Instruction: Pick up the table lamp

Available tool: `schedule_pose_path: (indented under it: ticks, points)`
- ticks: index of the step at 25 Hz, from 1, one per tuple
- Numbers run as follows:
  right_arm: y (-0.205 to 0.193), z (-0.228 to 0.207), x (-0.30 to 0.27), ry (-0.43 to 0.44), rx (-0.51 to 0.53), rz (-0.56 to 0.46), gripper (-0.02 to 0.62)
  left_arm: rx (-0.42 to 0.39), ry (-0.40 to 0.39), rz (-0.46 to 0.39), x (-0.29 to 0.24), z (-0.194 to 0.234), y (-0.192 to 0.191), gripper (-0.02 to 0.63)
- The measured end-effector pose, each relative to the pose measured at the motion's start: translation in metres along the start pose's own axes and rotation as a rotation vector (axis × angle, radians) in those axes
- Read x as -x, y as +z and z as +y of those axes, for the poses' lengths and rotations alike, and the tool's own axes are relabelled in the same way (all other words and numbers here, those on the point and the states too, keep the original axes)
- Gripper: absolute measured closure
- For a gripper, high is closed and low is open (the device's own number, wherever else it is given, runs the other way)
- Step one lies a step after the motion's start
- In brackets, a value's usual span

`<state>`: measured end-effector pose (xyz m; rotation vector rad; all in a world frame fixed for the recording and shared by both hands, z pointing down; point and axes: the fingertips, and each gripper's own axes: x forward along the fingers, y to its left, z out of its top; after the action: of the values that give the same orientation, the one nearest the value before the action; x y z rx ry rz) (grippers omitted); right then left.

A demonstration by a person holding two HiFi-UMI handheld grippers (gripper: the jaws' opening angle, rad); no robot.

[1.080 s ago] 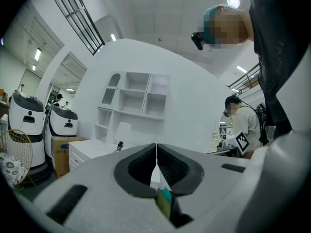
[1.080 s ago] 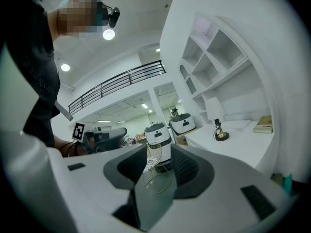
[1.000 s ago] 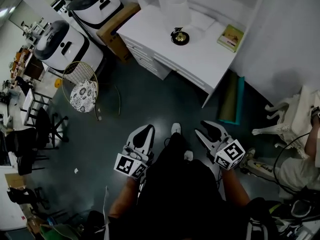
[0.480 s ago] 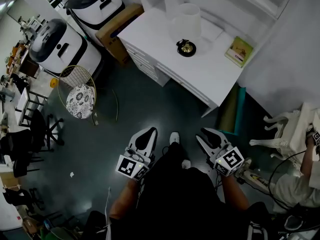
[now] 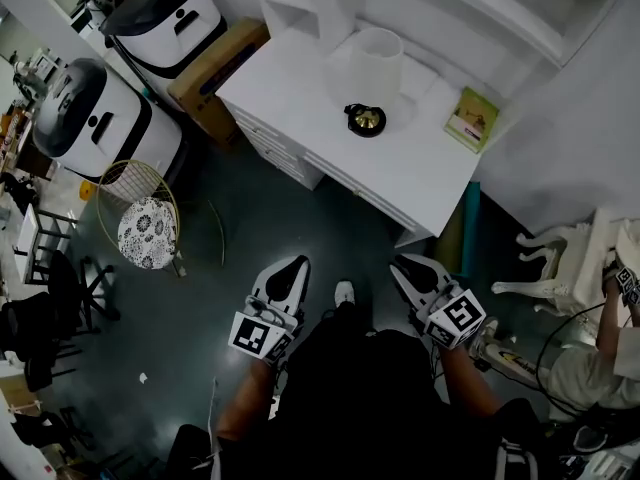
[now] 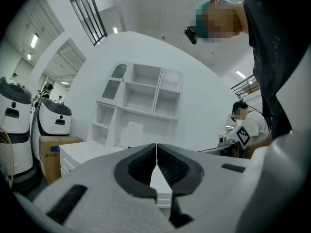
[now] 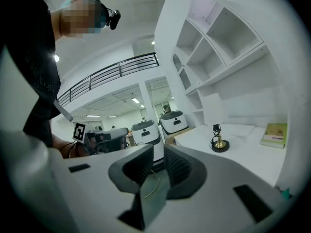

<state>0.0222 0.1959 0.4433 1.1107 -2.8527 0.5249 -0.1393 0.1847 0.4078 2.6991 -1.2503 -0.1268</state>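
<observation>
The table lamp [image 5: 367, 116] has a white shade, a brass stem and a round black foot. It stands on the white desk [image 5: 300, 98] at the top of the head view, and the right gripper view shows the lamp [image 7: 218, 142] far ahead at the right. Low in the head view, my left gripper [image 5: 292, 265] and right gripper [image 5: 402, 266] are held over the dark floor, well short of the desk. The left jaws meet along a seam. A thin slit shows between the right jaws. Neither gripper holds anything.
A green book [image 5: 470, 120] lies on the desk's right end under white wall shelves [image 5: 470, 8]. Two white machines [image 5: 95, 118], a cardboard box [image 5: 215, 63] and a wire stool [image 5: 140, 230] stand at the left. At the right are a white ornate chair [image 5: 570, 263] and another person [image 5: 600, 358].
The desk and lamp have shifted lower and nearer in the head view as I step toward them. Both grippers keep the same pose in front of my body.
</observation>
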Motion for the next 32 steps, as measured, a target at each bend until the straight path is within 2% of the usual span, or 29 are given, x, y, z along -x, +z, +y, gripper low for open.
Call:
schedule_pose_path:
  ticks: [3, 11, 23, 32]
  points:
    - [0.0, -0.006, -0.01, -0.024, -0.007, 0.002, 0.518, -0.014, -0.031, -0.024, -0.011, 0.013, -0.002, 0.586]
    - [0.001, -0.026, -0.012, -0.074, -0.024, 0.011, 0.518, -0.018, -0.074, 0.012, -0.036, 0.019, -0.005, 0.586]
    - [0.011, -0.07, -0.043, -0.08, -0.073, -0.018, 0.518, -0.019, -0.049, 0.02, -0.062, 0.044, 0.002, 0.586]
    - [0.029, -0.113, -0.065, -0.101, -0.066, -0.033, 0.518, -0.005, -0.045, 0.056, -0.104, 0.064, -0.001, 0.586]
